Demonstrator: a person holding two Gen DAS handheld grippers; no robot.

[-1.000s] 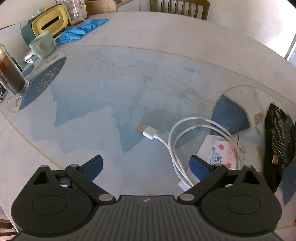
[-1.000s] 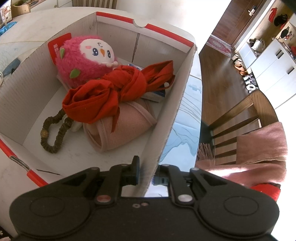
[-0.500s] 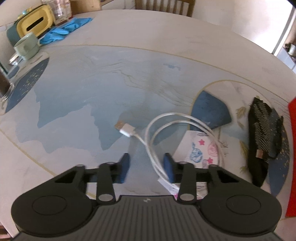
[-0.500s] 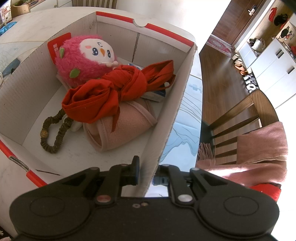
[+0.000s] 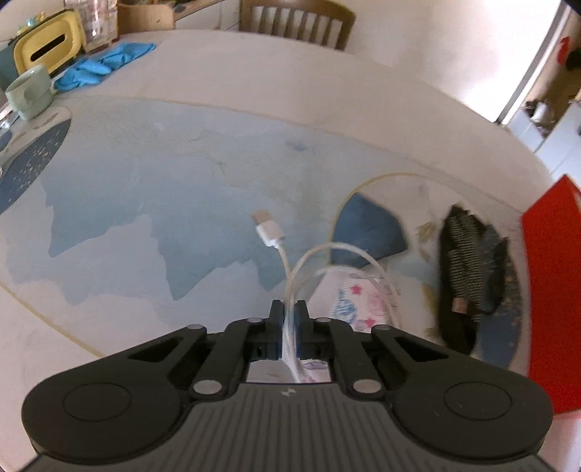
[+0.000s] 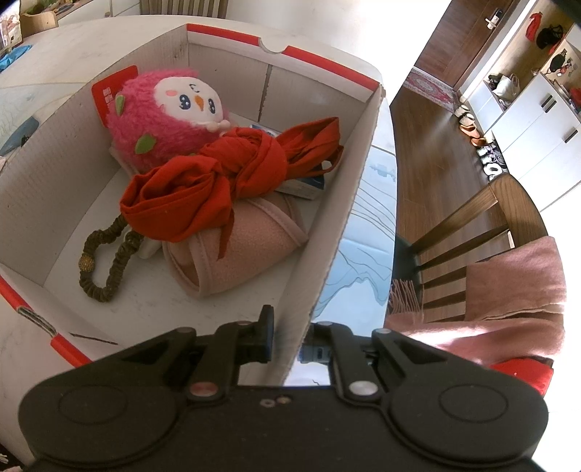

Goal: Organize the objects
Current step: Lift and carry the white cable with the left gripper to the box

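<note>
A white USB cable (image 5: pixel 270 232) loops over the blue-patterned table mat, and my left gripper (image 5: pixel 289 308) is shut on its strands, the plug end sticking out ahead. Under the loop lies a small packet with stars (image 5: pixel 356 297). A black mesh cloth (image 5: pixel 464 261) lies to its right, next to the red side of the box (image 5: pixel 552 290). My right gripper (image 6: pixel 290 319) is shut on the right wall of the cardboard box (image 6: pixel 348 203). The box holds a pink plush (image 6: pixel 163 116), a knotted red cloth (image 6: pixel 225 170), a pink band (image 6: pixel 243 254) and a brown beaded loop (image 6: pixel 105 265).
A green mug (image 5: pixel 29 92), a yellow tissue box (image 5: pixel 47 54) and blue gloves (image 5: pixel 101 65) sit at the far left of the table. A wooden chair (image 5: pixel 297 18) stands behind it. Another chair draped with a pink blanket (image 6: pixel 508 276) stands right of the box.
My left gripper went from wide open to shut on the cable and tilted up a little, lifting the strands. The right gripper and the box have not moved.
</note>
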